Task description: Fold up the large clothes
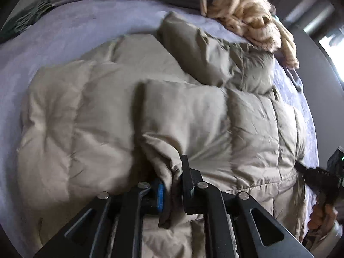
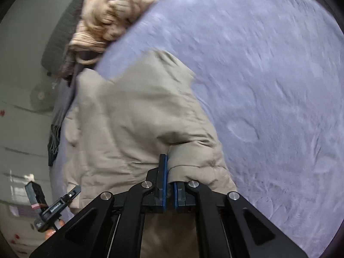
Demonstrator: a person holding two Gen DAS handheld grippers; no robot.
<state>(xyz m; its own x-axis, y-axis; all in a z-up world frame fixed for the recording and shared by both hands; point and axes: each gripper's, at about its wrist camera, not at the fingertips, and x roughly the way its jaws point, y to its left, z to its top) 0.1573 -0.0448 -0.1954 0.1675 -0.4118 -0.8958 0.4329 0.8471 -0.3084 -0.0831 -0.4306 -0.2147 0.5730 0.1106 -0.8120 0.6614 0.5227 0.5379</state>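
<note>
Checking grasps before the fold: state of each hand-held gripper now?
Left hand-held gripper: closed on a fold of the beige puffer jacket.
Right hand-held gripper: closed on the jacket's edge.

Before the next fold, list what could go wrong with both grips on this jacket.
1. The left gripper pinches only a small bunch of the puffy beige jacket; the slick fabric could slip out on lifting.
2. The right gripper holds just an edge fold, so pulling may drag rather than fold.
3. The cream knit pile lies against the jacket's far end and might snag or shift.

Right hand-held gripper [image 2: 169, 180] pinches beige jacket [image 2: 133, 116] cuff.
</note>
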